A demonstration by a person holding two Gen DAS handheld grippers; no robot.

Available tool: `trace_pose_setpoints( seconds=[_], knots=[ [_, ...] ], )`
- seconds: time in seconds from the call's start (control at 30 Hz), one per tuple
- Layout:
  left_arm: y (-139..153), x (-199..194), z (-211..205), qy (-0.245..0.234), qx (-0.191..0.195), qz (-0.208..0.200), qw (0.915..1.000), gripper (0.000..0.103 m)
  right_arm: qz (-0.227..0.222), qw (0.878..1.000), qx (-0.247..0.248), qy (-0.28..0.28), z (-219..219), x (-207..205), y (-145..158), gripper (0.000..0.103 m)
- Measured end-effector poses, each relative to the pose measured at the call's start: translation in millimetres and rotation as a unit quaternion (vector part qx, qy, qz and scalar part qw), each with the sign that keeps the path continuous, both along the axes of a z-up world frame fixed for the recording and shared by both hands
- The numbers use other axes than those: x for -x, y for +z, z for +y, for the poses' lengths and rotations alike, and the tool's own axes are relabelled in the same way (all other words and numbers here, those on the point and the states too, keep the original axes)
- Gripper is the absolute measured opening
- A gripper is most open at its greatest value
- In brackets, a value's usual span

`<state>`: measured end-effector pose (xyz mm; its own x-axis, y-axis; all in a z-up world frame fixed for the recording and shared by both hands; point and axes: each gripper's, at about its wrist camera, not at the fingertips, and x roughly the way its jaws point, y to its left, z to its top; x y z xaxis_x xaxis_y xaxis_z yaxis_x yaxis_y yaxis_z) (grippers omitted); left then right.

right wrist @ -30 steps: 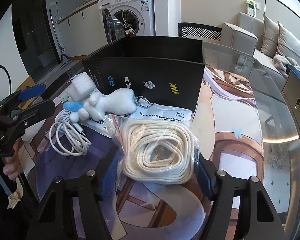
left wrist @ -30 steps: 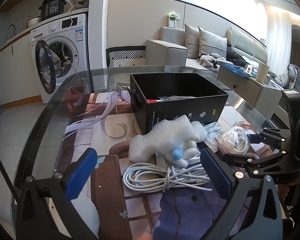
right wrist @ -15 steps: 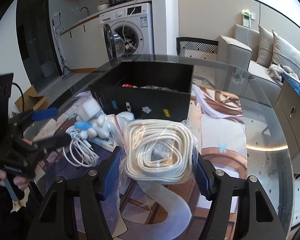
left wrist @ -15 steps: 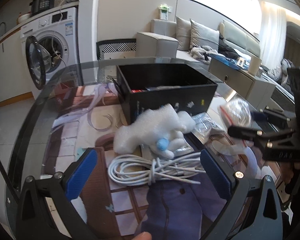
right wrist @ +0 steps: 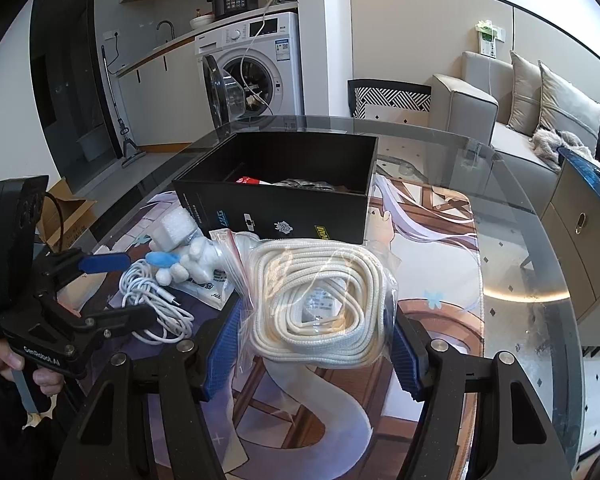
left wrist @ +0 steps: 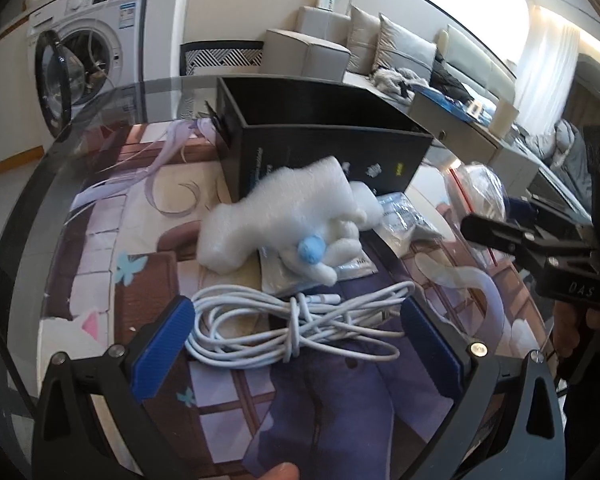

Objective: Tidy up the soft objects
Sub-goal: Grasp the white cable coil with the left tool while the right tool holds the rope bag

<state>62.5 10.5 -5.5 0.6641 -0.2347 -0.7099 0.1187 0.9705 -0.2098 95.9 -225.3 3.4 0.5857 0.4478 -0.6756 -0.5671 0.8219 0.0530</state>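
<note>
1. Bagged rope, a coil of thick cream-white cord sealed in a clear plastic zip bag [right wrist: 320, 300], was clamped between the blue-padded fingers of the right gripper [right wrist: 312, 344] and carried above the glass-topped table [right wrist: 540, 280], just in front of the open black cardboard box [right wrist: 276, 204].
2. The left gripper [left wrist: 300, 344] hovered with its fingers spread and nothing between them, over the bundled white charging cable [left wrist: 296, 328]. The white plush toy with a blue nose [left wrist: 296, 224] lay just beyond the cable, touching the box's near wall.
3. Risk of slip: the pads pressed on slick film over a loose coil. Judged likely cause: the cord shifting inside the bag, so the bag could slide out before it reached the box.
4. Risk of snagging: the bag's slack upper edge with its red seal strip stuck out to the left. It could catch the box's near rim if the carry ran low, and tip or push the light box.
5. Risk of collision: the two grippers stood near each other. A reach for the cable made alongside the carry could bring them together.
6. Risk of dragging: the cable ran close under the plush toy and flat packets. Lifting it could pull those along or loosen its wrap.
7. Box contents were only partly visible, so remaining room could not be confirmed.
</note>
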Motion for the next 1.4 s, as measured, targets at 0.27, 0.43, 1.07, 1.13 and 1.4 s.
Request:
trace_pose_setpoints(
  seconds=[0.27,0.43,1.07,1.13,1.4],
  knots=[
    [0.1,1.7,-9.8,-0.017,-0.022,0.011,0.9996,0.103,0.003,1.0,0.001,0.002,0.5,-0.4,-1.4,0.067],
    [-0.3,0.1,-11.1,-0.026,-0.03,0.019,0.999,0.103,0.004,1.0,0.003,0.004,2.1,-2.6,-3.4,0.067],
    [3.6,10.4,-10.1,-0.112,-0.043,0.057,0.9912,0.103,0.003,1.0,0.003,0.006,3.2,-1.9,-2.8,0.067],
    [6.9,13.0,-7.2,-0.121,-0.031,0.053,0.9907,0.103,0.002,1.0,0.003,0.006,2.8,-1.6,-3.2,0.067],
    [7.1,7.6,4.1,-0.067,-0.033,0.047,0.9961,0.103,0.003,1.0,0.002,0.005,0.7,-1.4,-2.5,0.067]
  ],
)
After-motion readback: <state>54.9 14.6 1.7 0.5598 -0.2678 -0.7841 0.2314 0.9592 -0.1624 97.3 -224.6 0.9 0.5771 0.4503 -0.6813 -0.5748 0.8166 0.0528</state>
